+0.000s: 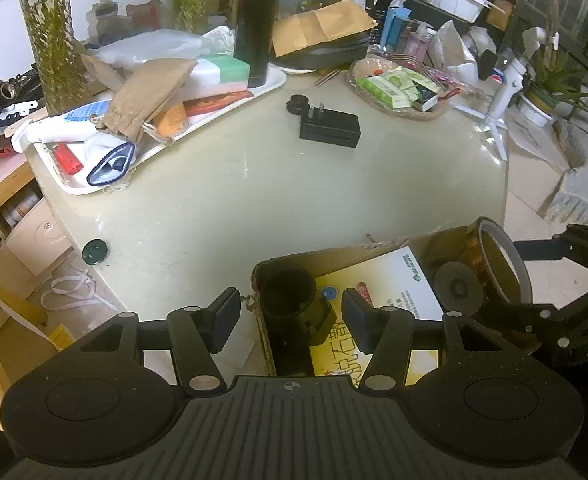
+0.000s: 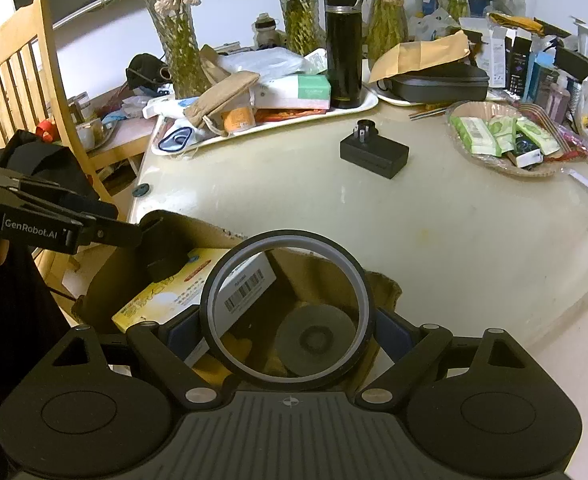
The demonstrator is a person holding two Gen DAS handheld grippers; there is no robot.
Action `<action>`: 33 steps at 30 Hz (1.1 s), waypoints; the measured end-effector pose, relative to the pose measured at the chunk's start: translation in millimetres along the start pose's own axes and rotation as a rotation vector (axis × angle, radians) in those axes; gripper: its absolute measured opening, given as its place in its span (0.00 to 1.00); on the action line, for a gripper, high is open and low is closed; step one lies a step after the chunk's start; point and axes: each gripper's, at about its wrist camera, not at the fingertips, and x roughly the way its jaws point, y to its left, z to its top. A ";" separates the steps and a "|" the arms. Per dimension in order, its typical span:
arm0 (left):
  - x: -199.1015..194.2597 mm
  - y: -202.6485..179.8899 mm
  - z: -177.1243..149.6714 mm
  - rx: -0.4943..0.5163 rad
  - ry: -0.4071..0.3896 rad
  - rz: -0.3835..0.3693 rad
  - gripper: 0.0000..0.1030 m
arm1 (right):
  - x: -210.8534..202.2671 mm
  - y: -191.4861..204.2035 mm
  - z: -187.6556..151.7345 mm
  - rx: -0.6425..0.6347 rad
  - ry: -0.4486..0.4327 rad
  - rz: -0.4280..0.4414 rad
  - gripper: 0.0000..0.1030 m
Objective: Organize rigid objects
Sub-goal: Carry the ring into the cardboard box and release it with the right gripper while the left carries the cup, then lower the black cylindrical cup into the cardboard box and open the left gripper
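A cardboard box point(image 1: 358, 250) sits at the table's near edge; it also shows in the right wrist view point(image 2: 214, 232). In it lie a yellow-and-white carton point(image 1: 390, 288), a black cylindrical part point(image 1: 290, 300) and a grey disc point(image 2: 314, 340). My right gripper point(image 2: 288, 330) is shut on a roll of amber tape point(image 2: 362, 280) and holds it above the box; the roll also shows in the left wrist view point(image 1: 498, 260). My left gripper point(image 1: 290, 316) is open over the black part, not touching it. A black power adapter point(image 1: 330, 126) lies mid-table.
A white tray point(image 1: 270, 84) with a black flask point(image 1: 254, 24), pouch and boxes stands at the far left. A woven basket point(image 1: 410, 112) of packets is at the far right. A dark round cap point(image 1: 94, 251) lies at the table's left edge. A wooden chair point(image 2: 18, 76) stands left.
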 end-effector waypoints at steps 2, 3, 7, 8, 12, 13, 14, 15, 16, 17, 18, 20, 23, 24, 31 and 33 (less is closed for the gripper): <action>-0.4 -0.2 -0.3 0.002 -0.003 -0.002 0.54 | 1.8 1.6 -0.6 -0.007 0.015 0.010 0.94; -0.4 -0.2 -0.2 0.003 -0.004 0.000 0.54 | 2.5 2.8 -0.7 -0.013 0.019 0.010 0.99; 0.2 -0.6 0.2 0.006 -0.001 0.001 0.54 | 3.9 7.5 -1.0 -0.037 0.023 0.012 1.00; 0.2 -0.7 0.1 0.007 -0.001 0.001 0.54 | 4.6 8.0 -1.2 -0.041 0.026 0.010 1.00; -0.1 -1.1 -0.3 0.010 -0.001 0.000 0.54 | 4.2 8.6 -0.8 -0.043 0.022 0.011 1.00; -0.2 -1.5 -0.3 0.011 0.000 0.000 0.54 | 4.5 8.2 -0.6 -0.041 0.022 0.009 1.00; -0.1 -1.5 -0.3 0.010 0.000 0.001 0.54 | 4.2 7.9 -0.8 -0.040 0.021 0.006 1.00; -0.3 -1.6 -0.4 0.009 0.000 0.001 0.54 | 4.3 7.4 -0.4 -0.038 0.019 0.004 1.00; -0.5 -1.6 -0.2 0.009 0.000 0.000 0.54 | 4.0 7.0 -0.3 -0.036 0.017 0.002 1.00; -0.8 -1.5 0.1 0.008 -0.001 -0.002 0.54 | 3.6 6.4 0.0 -0.032 0.014 -0.001 1.00; -1.2 -1.3 0.3 0.007 -0.003 -0.003 0.54 | 3.2 5.7 0.3 -0.029 0.011 -0.005 1.00; -2.6 -1.0 1.5 0.007 -0.011 -0.004 0.54 | 3.2 4.2 1.6 -0.023 0.005 -0.009 1.00; -3.6 -1.1 3.7 0.015 -0.024 0.000 0.54 | 3.3 3.0 3.2 -0.020 -0.005 -0.018 1.00; -3.7 -1.4 4.3 0.020 -0.028 0.002 0.54 | 3.2 2.8 4.1 -0.023 -0.008 -0.020 1.00; 1.6 1.6 12.8 0.053 -0.047 -0.010 0.54 | 8.8 2.0 13.5 -0.073 -0.023 -0.048 1.00; 4.7 4.1 16.1 0.051 -0.049 -0.019 0.54 | 12.4 -0.3 17.4 -0.084 -0.024 -0.060 1.00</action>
